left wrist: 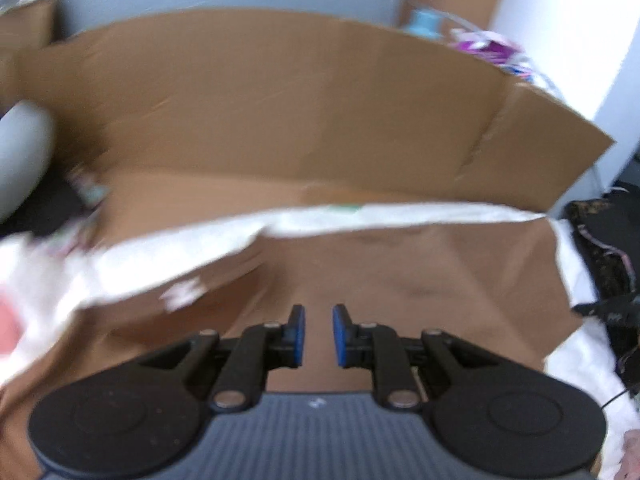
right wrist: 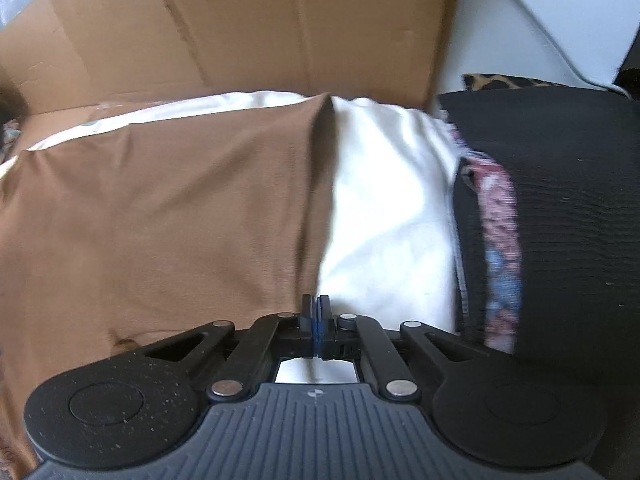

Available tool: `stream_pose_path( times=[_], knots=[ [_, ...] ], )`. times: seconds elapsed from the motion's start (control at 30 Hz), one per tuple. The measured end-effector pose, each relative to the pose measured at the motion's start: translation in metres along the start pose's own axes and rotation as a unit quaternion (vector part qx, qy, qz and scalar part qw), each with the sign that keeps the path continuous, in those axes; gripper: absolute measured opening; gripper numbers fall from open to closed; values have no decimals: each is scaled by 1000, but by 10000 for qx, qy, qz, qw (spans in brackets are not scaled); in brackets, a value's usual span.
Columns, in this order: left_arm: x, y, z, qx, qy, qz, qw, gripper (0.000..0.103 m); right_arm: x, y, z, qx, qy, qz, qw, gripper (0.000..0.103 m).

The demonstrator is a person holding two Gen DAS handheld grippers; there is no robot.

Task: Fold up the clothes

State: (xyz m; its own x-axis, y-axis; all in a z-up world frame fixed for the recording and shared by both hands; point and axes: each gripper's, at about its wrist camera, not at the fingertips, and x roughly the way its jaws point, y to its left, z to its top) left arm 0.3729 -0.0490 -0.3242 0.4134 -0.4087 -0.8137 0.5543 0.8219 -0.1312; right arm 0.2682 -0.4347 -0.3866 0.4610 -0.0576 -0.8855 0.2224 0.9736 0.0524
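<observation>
Nearest me, my right claw (right wrist: 316, 326) pinches the edge of the brown cloth garment (right wrist: 160, 216), which lies over a white sheet (right wrist: 388, 208) (a cardboard box (right wrist: 240, 28) stands behind). My left claw (left wrist: 318, 334) hovers above it, parted, holding nothing.

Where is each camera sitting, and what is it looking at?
Left wrist view: sits on the left gripper, looking forward over the brown cloth garment toward the tall brown cardboard sheet; the two blue-padded fingers show, apart.
Right wrist view: sits on the right gripper, looking along the brown cloth's right edge and the white sheet, with black ribbed fabric beside; its fingers show, pressed together.
Both views share the brown cloth, white sheet and cardboard.
</observation>
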Motion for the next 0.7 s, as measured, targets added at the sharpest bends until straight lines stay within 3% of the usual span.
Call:
stream_pose_path(
  times=[0.17,0.37,0.43,0.5,0.7],
  knots=[
    [-29,43,-34,-291,194,376,9987,16,-8,-5,0,68,-79,-19,9999,0],
    [-65,82,-64,-617,251,699,9953,21,-15,-2,5,254,-307,303,9987,5],
    [-81,96,-70,-850,190,694,9938,27,-15,1,7,254,-366,377,9983,14],
    [-91,109,-79,-1020,157,780,9916,32,-13,2,9,233,-393,417,9981,37],
    [-108,129,-111,-1410,115,1055,9843,32,3,5,8,216,-277,642,9973,37]
  ],
)
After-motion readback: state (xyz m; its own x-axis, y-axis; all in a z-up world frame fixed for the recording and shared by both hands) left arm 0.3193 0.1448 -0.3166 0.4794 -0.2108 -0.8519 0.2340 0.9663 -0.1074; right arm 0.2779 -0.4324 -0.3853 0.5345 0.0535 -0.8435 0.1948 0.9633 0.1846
